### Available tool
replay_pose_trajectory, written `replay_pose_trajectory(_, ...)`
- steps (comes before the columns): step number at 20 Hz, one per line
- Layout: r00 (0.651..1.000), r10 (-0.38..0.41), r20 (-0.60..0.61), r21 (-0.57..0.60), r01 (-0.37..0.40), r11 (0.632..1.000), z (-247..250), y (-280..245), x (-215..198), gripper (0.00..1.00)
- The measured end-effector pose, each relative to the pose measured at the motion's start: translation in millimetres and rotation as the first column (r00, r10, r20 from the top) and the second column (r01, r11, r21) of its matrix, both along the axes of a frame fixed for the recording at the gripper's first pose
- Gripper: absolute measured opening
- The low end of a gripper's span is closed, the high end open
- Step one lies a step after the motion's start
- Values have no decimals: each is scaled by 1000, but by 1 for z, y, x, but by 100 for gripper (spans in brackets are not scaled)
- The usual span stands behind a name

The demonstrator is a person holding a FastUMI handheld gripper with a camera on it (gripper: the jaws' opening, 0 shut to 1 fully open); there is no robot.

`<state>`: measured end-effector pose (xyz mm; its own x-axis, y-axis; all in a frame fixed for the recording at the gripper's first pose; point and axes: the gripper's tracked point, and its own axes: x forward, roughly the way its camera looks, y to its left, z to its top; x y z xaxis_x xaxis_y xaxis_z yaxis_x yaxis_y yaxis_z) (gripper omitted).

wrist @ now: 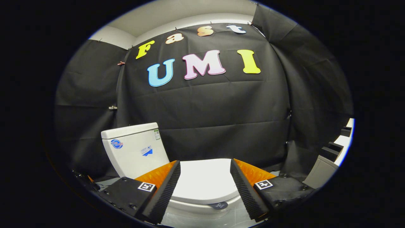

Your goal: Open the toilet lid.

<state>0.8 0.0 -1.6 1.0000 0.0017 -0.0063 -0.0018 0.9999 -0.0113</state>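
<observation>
Orange plastic with black ribbed pads is seen on both fingers of the gripper, which is held spread wide, with nothing gripped between the pads. A small black-and-white square marker is carried on the dark block behind each finger. The white toilet lid is seen in the gap between the two fingers and just beyond them; it lies flat and closed on the bowl, and no contact between the pads and the lid can be made out. The lid's front edge is seen low between the fingers, and a small dark tag is noted on the bowl's rim just under that edge. The toilet is viewed from a corner, so that the white tank is placed beyond the left finger, upright, with its own cover on. Three stickers are noted on the tank's face: a round one near the top left, a blue and white one near the middle, and a small one at the top right corner. The black cloth wall is hung close behind the tank and the lid. Beyond the right finger, grey and black blocks are seen at the foot of the cloth; what they are cannot be told.
</observation>
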Motion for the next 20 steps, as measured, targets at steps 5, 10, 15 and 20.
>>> replay_pose_trajectory(5,1000,0,-3,3,0,1000,0,0,-1,98)
replay_pose_trajectory(10,1000,6,-7,17,-6,1000,0,2,-2,98)
replay_pose_trajectory(15,1000,15,-10,11,-15,1000,-1,6,-2,98)
replay_pose_trajectory(20,1000,17,-19,11,-17,1000,-4,7,-3,98)
